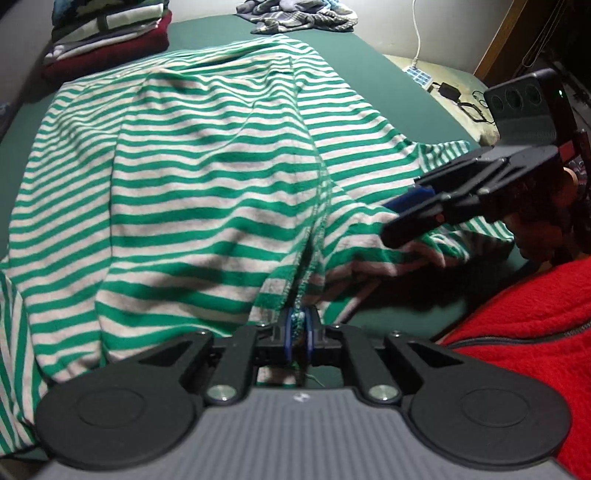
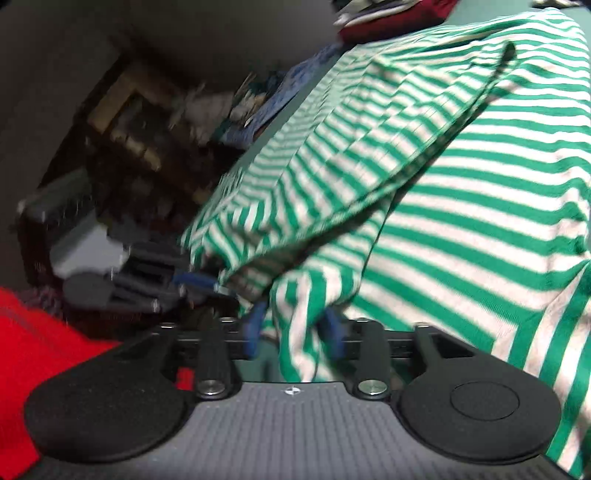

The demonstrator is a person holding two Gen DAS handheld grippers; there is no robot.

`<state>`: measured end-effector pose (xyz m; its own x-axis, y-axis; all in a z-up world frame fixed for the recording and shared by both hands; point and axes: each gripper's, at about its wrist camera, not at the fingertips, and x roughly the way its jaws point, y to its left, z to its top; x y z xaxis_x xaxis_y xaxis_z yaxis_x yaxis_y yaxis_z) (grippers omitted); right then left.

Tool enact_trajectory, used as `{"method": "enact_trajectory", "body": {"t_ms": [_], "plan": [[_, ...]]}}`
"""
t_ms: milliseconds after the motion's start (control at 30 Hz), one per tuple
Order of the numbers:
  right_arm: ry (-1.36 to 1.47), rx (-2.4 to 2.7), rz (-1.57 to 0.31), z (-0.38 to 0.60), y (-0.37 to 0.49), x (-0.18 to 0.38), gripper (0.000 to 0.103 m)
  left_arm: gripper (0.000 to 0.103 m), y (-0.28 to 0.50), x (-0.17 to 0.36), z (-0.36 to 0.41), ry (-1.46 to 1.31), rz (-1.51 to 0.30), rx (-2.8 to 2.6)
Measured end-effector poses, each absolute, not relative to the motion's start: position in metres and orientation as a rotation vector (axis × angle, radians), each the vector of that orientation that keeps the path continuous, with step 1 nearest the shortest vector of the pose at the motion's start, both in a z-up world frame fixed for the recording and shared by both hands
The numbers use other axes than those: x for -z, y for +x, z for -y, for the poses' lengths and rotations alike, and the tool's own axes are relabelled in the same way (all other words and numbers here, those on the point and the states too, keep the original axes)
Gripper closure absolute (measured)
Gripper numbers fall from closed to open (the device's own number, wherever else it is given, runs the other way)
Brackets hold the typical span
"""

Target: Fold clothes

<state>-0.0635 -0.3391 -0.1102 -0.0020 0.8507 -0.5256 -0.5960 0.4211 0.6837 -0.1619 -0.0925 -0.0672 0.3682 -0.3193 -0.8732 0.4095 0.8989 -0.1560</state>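
A green-and-white striped garment lies spread and rumpled over the dark green surface. At its near edge my left gripper is shut on a bunched seam of the stripes. The right gripper comes in from the right, low over the garment's right edge. In the right wrist view the right gripper is open, its blue pads apart, and a loose fold of the striped garment hangs between them. The left gripper shows blurred at the left, pinching the cloth edge.
A stack of folded clothes sits at the far left, and a heap of unfolded clothes at the far edge. A power strip and cables lie off to the right. A person's red fleece fills the near right.
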Motion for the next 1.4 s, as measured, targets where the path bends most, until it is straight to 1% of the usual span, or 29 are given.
{"method": "enact_trajectory", "body": {"t_ms": [33, 100, 167, 200, 233, 267, 300, 333, 467, 500, 533, 567, 633, 667, 700, 833, 867, 933, 1000, 1033, 1067, 1133, 1167, 1200, 1233, 1267, 1367, 1400], "plan": [[0.303, -1.158, -1.065, 0.335, -0.061, 0.112, 0.056, 0.097, -0.161, 0.067, 0.093, 0.097, -1.098, 0.470], [0.317, -1.161, -1.077, 0.326, -0.056, 0.119, 0.063, 0.097, -0.162, 0.067, 0.094, 0.099, -1.099, 0.484], [0.375, -1.178, -1.111, 0.322, -0.052, 0.126, 0.066, 0.098, -0.163, 0.067, 0.094, 0.095, -1.102, 0.508], [0.390, -1.191, -1.133, 0.320, -0.051, 0.128, 0.070, 0.103, -0.164, 0.066, 0.094, 0.093, -1.104, 0.520], [0.387, -1.211, -1.153, 0.319, -0.051, 0.129, 0.080, 0.103, -0.165, 0.066, 0.094, 0.091, -1.105, 0.531], [0.371, -1.238, -1.167, 0.320, -0.051, 0.127, 0.083, 0.103, -0.166, 0.066, 0.093, 0.091, -1.108, 0.543], [0.352, -1.268, -1.177, 0.323, -0.052, 0.123, 0.090, 0.103, -0.169, 0.063, 0.090, 0.097, -1.114, 0.554], [0.332, -1.293, -1.184, 0.326, -0.054, 0.120, 0.092, 0.103, -0.170, 0.062, 0.088, 0.098, -1.120, 0.562], [0.271, -1.269, -1.213, 0.334, -0.058, 0.121, 0.093, 0.103, -0.167, 0.068, 0.085, 0.092, -1.154, 0.576], [0.266, -1.250, -1.219, 0.335, -0.057, 0.123, 0.096, 0.102, -0.164, 0.071, 0.086, 0.092, -1.164, 0.574], [0.269, -1.236, -1.223, 0.337, -0.056, 0.123, 0.086, 0.102, -0.162, 0.071, 0.088, 0.090, -1.165, 0.579], [0.264, -1.212, -1.206, 0.339, -0.055, 0.117, 0.067, 0.101, -0.164, 0.068, 0.088, 0.087, -1.152, 0.585], [0.273, -1.166, -1.137, 0.351, -0.053, 0.102, 0.048, 0.096, -0.168, 0.058, 0.084, 0.082, -1.133, 0.601], [0.282, -1.145, -1.102, 0.357, -0.052, 0.094, 0.048, 0.082, -0.171, 0.052, 0.082, 0.079, -1.125, 0.610], [0.291, -1.124, -1.066, 0.364, -0.051, 0.087, 0.048, 0.073, -0.174, 0.045, 0.078, 0.077, -1.116, 0.618], [0.360, -1.067, -0.948, 0.358, -0.040, 0.077, 0.056, 0.072, -0.170, 0.020, 0.063, 0.061, -1.048, 0.607], [0.379, -1.059, -0.941, 0.349, -0.037, 0.080, 0.056, 0.072, -0.164, 0.019, 0.061, 0.054, -1.031, 0.594], [0.399, -1.049, -0.950, 0.327, -0.030, 0.088, 0.057, 0.072, -0.150, 0.025, 0.064, 0.037, -1.021, 0.577], [0.359, -1.037, -0.976, 0.314, -0.026, 0.095, 0.058, 0.072, -0.138, 0.043, 0.066, 0.034, -1.038, 0.550], [0.331, -1.011, -0.992, 0.312, -0.022, 0.097, 0.060, 0.072, -0.138, 0.052, 0.064, 0.037, -1.056, 0.539], [0.303, -0.984, -1.008, 0.311, -0.018, 0.100, 0.073, 0.072, -0.137, 0.062, 0.063, 0.040, -1.075, 0.529], [0.306, -0.953, -1.031, 0.315, -0.008, 0.099, 0.080, 0.071, -0.137, 0.079, 0.059, 0.043, -1.109, 0.510], [0.304, -0.938, -1.035, 0.317, -0.003, 0.096, 0.080, 0.069, -0.141, 0.077, 0.057, 0.034, -1.107, 0.515], [0.291, -0.920, -1.018, 0.318, 0.001, 0.091, 0.075, 0.065, -0.144, 0.076, 0.054, 0.026, -1.106, 0.520], [0.285, -0.910, -0.993, 0.314, 0.006, 0.084, 0.066, 0.064, -0.147, 0.074, 0.052, 0.018, -1.101, 0.525], [0.288, -0.908, -0.971, 0.309, 0.014, 0.078, 0.061, 0.060, -0.146, 0.071, 0.050, 0.013, -1.082, 0.530], [0.265, -0.878, -0.909, 0.279, 0.039, 0.064, 0.059, 0.044, -0.139, 0.064, 0.045, 0.014, -1.029, 0.534], [0.239, -0.861, -0.884, 0.265, 0.048, 0.063, 0.058, 0.043, -0.133, 0.064, 0.045, 0.036, -1.019, 0.529]]}}
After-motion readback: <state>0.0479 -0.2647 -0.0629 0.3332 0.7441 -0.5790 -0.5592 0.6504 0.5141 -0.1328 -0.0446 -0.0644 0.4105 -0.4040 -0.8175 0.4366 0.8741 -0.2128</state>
